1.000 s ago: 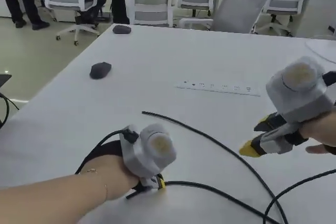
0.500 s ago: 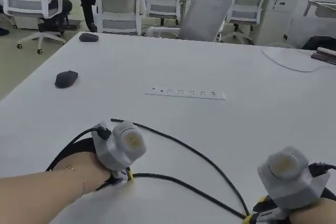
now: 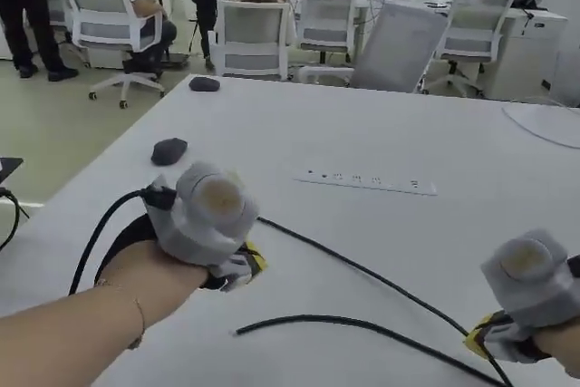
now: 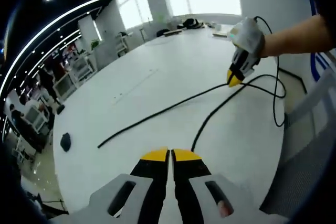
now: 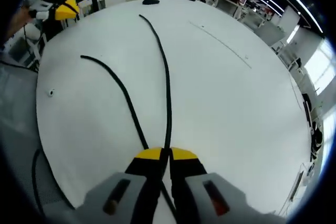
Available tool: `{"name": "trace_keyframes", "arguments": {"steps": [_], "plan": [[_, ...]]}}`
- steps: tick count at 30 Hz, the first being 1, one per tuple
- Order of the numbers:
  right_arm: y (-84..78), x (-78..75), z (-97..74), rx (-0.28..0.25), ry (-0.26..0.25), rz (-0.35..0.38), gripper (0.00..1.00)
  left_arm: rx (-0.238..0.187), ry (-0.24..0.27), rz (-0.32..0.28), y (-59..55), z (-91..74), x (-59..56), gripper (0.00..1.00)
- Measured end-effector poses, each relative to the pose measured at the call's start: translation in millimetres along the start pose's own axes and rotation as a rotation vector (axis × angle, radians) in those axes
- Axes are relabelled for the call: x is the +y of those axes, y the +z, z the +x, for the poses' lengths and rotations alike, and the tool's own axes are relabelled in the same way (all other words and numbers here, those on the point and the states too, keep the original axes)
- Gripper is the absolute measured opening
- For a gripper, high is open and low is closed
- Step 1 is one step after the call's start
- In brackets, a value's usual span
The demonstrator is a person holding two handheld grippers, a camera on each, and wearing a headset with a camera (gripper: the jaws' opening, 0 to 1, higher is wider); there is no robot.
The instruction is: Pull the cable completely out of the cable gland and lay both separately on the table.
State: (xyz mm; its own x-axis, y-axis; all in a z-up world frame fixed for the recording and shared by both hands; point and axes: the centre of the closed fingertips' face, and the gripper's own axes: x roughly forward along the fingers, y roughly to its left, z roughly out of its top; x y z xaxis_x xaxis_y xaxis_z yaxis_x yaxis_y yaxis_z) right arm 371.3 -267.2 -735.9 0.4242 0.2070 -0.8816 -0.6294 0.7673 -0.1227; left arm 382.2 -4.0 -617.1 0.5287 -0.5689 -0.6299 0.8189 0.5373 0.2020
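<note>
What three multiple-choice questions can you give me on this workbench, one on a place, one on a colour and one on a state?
1. Where is the white power strip?
A. Flat on the table
B. On a chair
C. Hanging off the table edge

2. What colour is the cable?
A. Red
B. White
C. Black

3. How does the left claw stand?
A. Wide open
B. Shut, nothing between its jaws
C. Shut on the power strip

Answers: 1 A, the strip lies flat mid-table in the head view. 2 C, black strands run across the white top. 3 B, its yellow tips meet in the left gripper view.
</note>
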Motion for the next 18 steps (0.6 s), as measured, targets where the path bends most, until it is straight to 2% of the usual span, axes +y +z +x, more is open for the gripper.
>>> {"name": "trace_keyframes", "arguments": {"steps": [4,5,7,8,9,11,15,17,18], "plan": [[10.9,-21.7,9.6,0.038,-0.024,-0.100,0.02,-0.045,0.033,-0.007,9.4,-40.0,3.2,0.03],[14.1,-25.8,11.2,0.038,-0.032,-0.111,0.02,-0.048,0.035,-0.008,9.8,-43.8,3.2,0.03],[22.1,-38.2,15.8,0.037,-0.039,-0.114,0.02,-0.071,0.060,-0.023,10.5,-62.4,2.6,0.03],[26.0,-45.7,18.5,0.039,-0.044,-0.111,0.02,-0.074,0.061,-0.040,8.7,-72.6,-0.4,0.03],[27.1,-47.7,19.5,0.039,-0.044,-0.109,0.03,-0.074,0.064,-0.045,7.7,-75.8,-1.2,0.03],[30.1,-56.2,26.8,0.045,-0.039,-0.089,0.03,-0.076,0.087,-0.062,1.3,-92.6,-5.4,0.03],[22.5,-54.1,35.8,0.068,-0.018,-0.064,0.05,-0.058,0.130,-0.076,-13.2,-111.2,-12.6,0.03],[21.0,-51.9,33.2,0.070,-0.022,-0.052,0.13,-0.046,0.137,-0.087,-20.5,-117.7,-16.9,0.03],[21.4,-50.1,30.3,0.065,-0.024,-0.046,0.20,-0.041,0.137,-0.094,-23.5,-119.9,-18.4,0.03]]}}
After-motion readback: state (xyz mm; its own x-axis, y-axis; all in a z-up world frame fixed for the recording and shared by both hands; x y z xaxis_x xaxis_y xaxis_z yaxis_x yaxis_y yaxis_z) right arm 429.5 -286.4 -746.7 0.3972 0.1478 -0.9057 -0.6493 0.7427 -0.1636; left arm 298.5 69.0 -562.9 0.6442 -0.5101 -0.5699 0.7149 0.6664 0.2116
